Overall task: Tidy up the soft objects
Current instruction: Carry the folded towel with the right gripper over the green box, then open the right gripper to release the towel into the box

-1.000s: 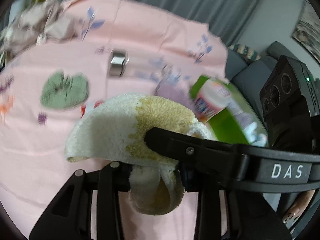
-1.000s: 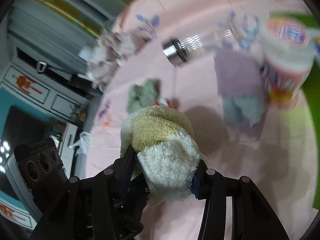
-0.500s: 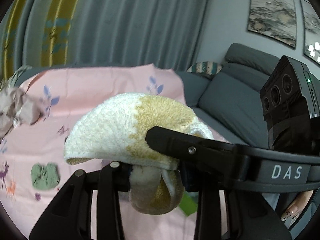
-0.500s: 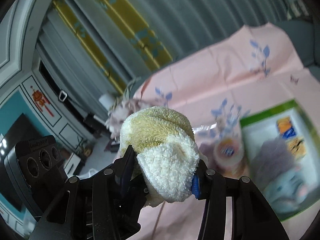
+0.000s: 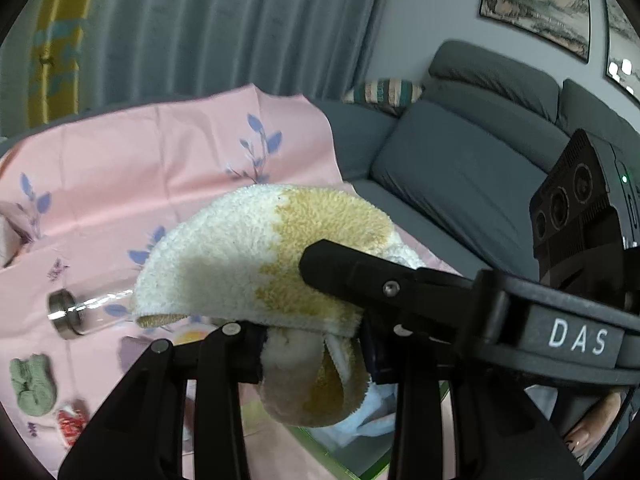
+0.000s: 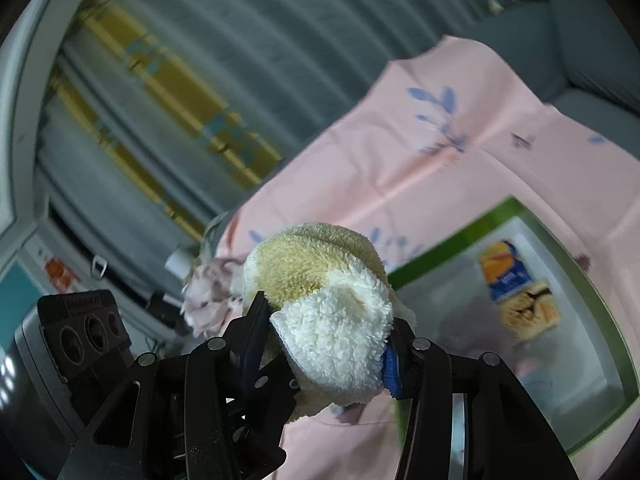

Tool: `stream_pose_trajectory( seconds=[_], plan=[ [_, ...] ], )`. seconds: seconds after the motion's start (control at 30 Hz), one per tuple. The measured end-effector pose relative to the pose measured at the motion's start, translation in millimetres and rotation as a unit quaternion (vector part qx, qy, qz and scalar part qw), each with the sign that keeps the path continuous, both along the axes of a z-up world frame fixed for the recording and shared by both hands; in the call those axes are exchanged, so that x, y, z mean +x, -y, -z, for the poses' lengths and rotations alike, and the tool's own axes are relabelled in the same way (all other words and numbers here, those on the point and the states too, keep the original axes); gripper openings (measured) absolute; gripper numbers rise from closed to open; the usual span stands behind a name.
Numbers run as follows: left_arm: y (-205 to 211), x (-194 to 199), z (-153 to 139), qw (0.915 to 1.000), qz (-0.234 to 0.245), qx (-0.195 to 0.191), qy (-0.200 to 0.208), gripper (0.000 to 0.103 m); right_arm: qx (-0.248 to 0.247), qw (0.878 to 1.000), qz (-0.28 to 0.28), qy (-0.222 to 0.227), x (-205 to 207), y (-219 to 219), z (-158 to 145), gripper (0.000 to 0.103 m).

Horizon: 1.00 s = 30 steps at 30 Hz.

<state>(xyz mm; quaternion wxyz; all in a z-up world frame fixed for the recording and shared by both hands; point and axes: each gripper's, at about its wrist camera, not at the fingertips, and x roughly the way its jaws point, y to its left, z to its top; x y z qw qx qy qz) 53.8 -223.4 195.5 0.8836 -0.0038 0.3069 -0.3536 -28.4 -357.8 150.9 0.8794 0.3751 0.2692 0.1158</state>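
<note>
Between both pairs of jaws, raised above the pink floral cloth (image 5: 168,168): one fleecy towel (image 5: 248,256), cream at one part and yellow-tan at another, gathered into a thick fold. Left hand-held gripper (image 5: 312,340): jaws pinching a hanging loop of the towel, the rest draped over the fingers. Right hand-held gripper (image 6: 324,344): jaws clamped on a bunched end of the same towel (image 6: 324,304), blue pad visible at one side. On the cloth, left wrist view: clear glass jar with metal cap (image 5: 76,312), lying on its side; green knitted item (image 5: 32,384) near the lower left edge; small red-and-white item (image 5: 71,420) just beside it. Right wrist view: green-rimmed tray (image 6: 452,240) on the cloth, holding pale soft items, blurred. Background: grey sofa (image 5: 460,168), grey curtains (image 5: 224,28).
</note>
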Motion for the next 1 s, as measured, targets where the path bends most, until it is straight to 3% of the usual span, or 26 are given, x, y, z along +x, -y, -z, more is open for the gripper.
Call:
stream_pose_trajectory(
  seconds=[0.23, 0.4, 0.53, 0.67, 0.73, 0.83, 1.0],
  plan=[
    [43, 17, 24, 0.9982, 0.035, 0.024, -0.041, 0.034, 0.021, 0.996, 0.065, -0.055, 2, 35, 31, 0.05],
    [63, 27, 48, 0.9951, 0.04, 0.04, -0.081, 0.035, 0.016, 0.989, 0.102, -0.107, 7, 45, 49, 0.05],
    [64, 34, 61, 0.9925, 0.033, 0.033, -0.113, 0.04, 0.007, 0.984, 0.132, -0.124, 2, 50, 51, 0.05],
    [60, 31, 64, 0.9918, 0.025, 0.035, -0.12, 0.055, -0.002, 0.981, 0.148, -0.126, -5, 51, 49, 0.05],
    [53, 26, 59, 0.993, 0.023, 0.031, -0.112, 0.068, -0.01, 0.98, 0.156, -0.126, -7, 50, 45, 0.05],
    [38, 19, 48, 0.9948, 0.022, 0.005, -0.099, 0.086, -0.024, 0.978, 0.167, -0.123, -12, 47, 38, 0.064],
    [2, 9, 36, 0.9944, 0.001, -0.014, -0.104, 0.087, -0.043, 0.978, 0.175, -0.101, -22, 39, 22, 0.074]
  ],
)
